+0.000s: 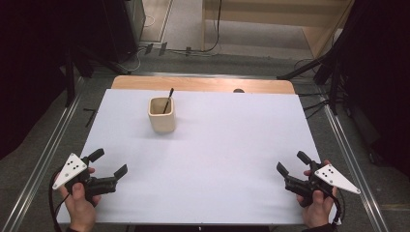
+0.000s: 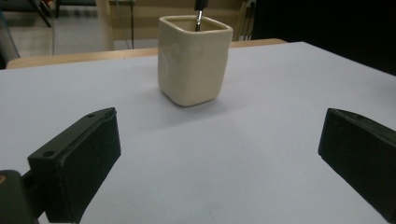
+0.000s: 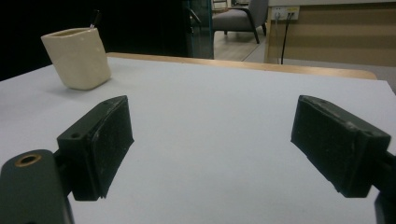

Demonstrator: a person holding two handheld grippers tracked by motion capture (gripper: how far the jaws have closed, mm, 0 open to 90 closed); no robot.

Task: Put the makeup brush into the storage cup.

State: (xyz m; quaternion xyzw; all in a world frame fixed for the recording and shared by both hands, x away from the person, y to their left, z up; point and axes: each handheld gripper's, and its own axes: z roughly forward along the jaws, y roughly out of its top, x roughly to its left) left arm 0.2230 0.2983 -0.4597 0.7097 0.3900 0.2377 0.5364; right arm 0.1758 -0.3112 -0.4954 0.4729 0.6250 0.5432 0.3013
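- Two grippers, jaws spread, empty: left gripper (image 1: 109, 163) at seven o'clock, right gripper (image 1: 292, 162) at five.
- One cream cup (image 1: 161, 115), black pen (image 1: 168, 100) inside, at eleven o'clock on white table (image 1: 217, 154).

cup (image 1: 161, 116) ahead, open sheet (image 1: 217, 145) around

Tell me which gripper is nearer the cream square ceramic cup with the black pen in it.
Left. The left gripper sits at the near left of the white sheet, short of the cream square ceramic cup, jaws open. The right gripper is at the near right corner, farther off, also open.
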